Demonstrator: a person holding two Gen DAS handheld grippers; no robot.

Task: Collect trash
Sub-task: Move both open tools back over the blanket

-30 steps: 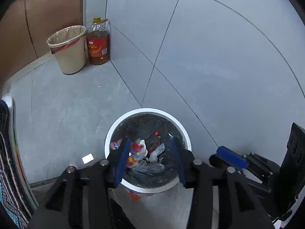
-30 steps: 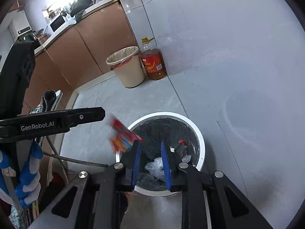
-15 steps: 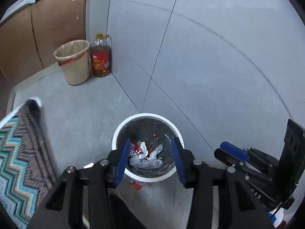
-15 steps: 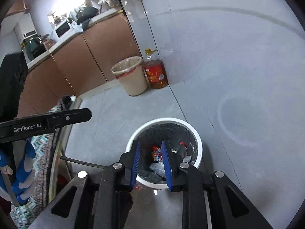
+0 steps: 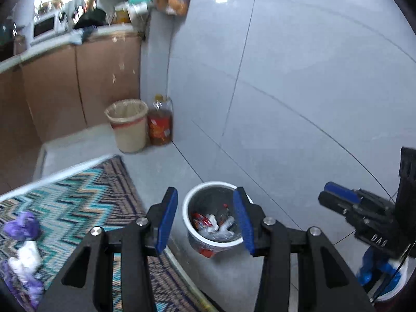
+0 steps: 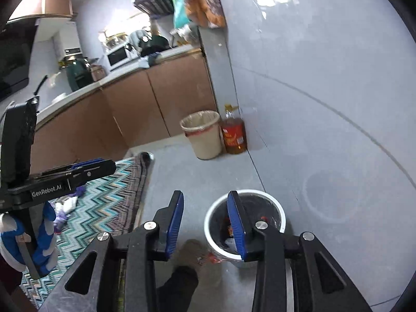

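A white-rimmed trash bin [image 5: 187,202] stands on the grey floor, holding a red wrapper [image 5: 201,219] and clear plastic scraps. My left gripper [image 5: 205,222] hovers high above it, open, with nothing between its blue pads. In the right wrist view the bin [image 6: 277,209] lies below and right of my right gripper [image 6: 206,225]. Its jaws are opening and nothing is between them. Crumpled purple and white trash [image 5: 22,227] lies on the zigzag-patterned cloth [image 5: 85,202] at the left, also visible as trash [image 6: 69,202] beyond the left gripper [image 6: 91,167].
A beige lined bin [image 6: 204,136] and an oil bottle [image 6: 234,135] stand against the tiled wall beside brown cabinets [image 6: 130,119]. A gloved hand [image 6: 13,239] holds the left gripper. A foot [image 6: 192,251] rests on the floor near the white bin.
Both grippers rose and drew back from the bin. The red wrapper beside the right gripper's jaws dropped into the bin, and those jaws widened. The patterned cloth with trash came into view.
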